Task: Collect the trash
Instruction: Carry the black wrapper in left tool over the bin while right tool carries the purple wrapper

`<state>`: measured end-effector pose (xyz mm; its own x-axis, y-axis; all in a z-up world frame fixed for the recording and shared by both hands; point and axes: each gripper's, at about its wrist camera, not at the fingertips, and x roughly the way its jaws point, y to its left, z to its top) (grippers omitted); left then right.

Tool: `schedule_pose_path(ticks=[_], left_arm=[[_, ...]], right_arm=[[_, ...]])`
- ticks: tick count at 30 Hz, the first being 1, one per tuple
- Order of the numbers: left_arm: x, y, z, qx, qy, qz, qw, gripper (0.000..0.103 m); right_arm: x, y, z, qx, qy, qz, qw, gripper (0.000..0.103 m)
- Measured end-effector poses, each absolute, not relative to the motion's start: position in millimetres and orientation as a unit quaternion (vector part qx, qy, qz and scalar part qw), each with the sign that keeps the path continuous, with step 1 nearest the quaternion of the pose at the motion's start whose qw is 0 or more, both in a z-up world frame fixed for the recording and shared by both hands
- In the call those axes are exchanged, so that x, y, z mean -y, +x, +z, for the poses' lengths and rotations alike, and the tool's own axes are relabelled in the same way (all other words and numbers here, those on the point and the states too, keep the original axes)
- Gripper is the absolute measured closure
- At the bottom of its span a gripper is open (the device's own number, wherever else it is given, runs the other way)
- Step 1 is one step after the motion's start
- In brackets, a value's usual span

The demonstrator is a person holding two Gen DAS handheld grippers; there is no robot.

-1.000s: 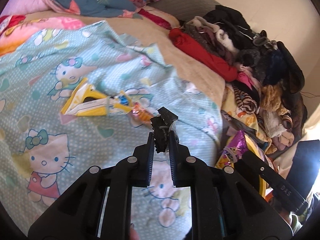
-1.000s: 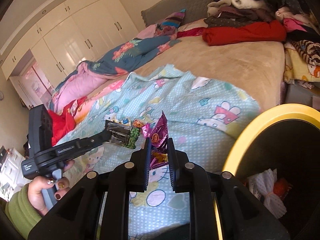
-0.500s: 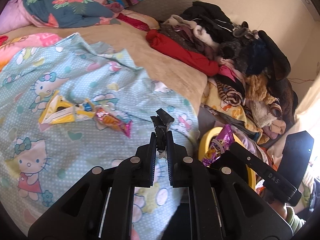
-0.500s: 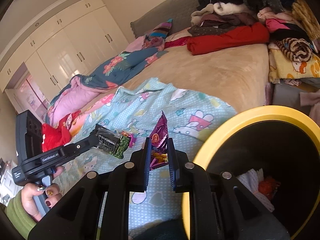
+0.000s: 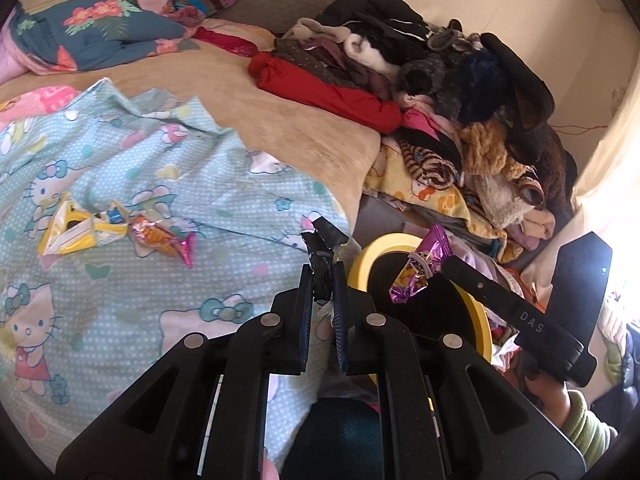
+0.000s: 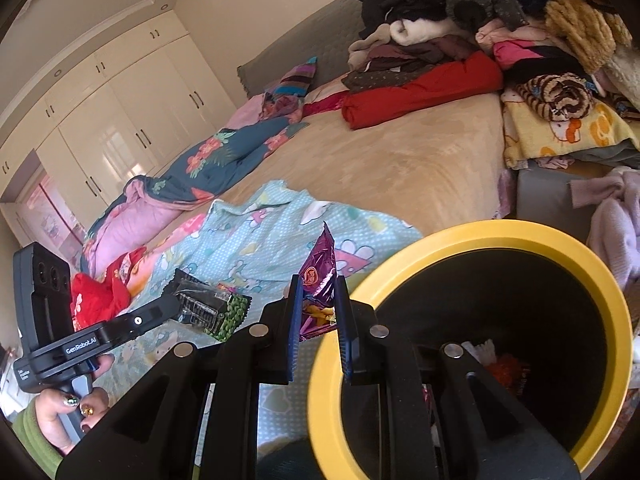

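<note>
Left gripper (image 5: 322,276) and right gripper (image 6: 316,300) both clamped shut, each angled downward; left hand (image 6: 70,412) wraps its handle, green sleeve behind.

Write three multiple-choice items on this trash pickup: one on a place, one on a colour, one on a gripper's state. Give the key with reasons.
1. Where are the wrappers not yet collected?
A. on the blue cartoon-print blanket
B. on the clothes pile
C. on the bin rim

2. What colour is the bin's rim?
A. red
B. yellow
C. white

3. What is the right gripper's state?
A. open and empty
B. shut on a purple wrapper
C. shut on a sock

Key:
1 A: the yellow wrapper and the orange wrapper lie on the blanket.
2 B: the bin has a yellow rim around a black inside.
3 B: the right gripper pinches the purple wrapper; the left gripper holds a dark wrapper.
</note>
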<state>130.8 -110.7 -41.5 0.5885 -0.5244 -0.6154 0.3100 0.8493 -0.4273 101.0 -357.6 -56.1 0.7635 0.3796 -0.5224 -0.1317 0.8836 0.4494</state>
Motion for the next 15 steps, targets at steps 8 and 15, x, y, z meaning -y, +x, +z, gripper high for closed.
schedule_pose_path(ticks=[8, 15], left_arm=[[130, 127, -36, -0.387, -0.125, -0.255, 0.877, 0.097], [145, 124, -32, -0.386, -0.113, -0.269, 0.875, 0.097]], right_arm=[[377, 94, -55, -0.309, 0.199, 0.121, 0.922, 0.087], [396, 87, -54, -0.303, 0.204, 0.102, 0.925, 0.087]])
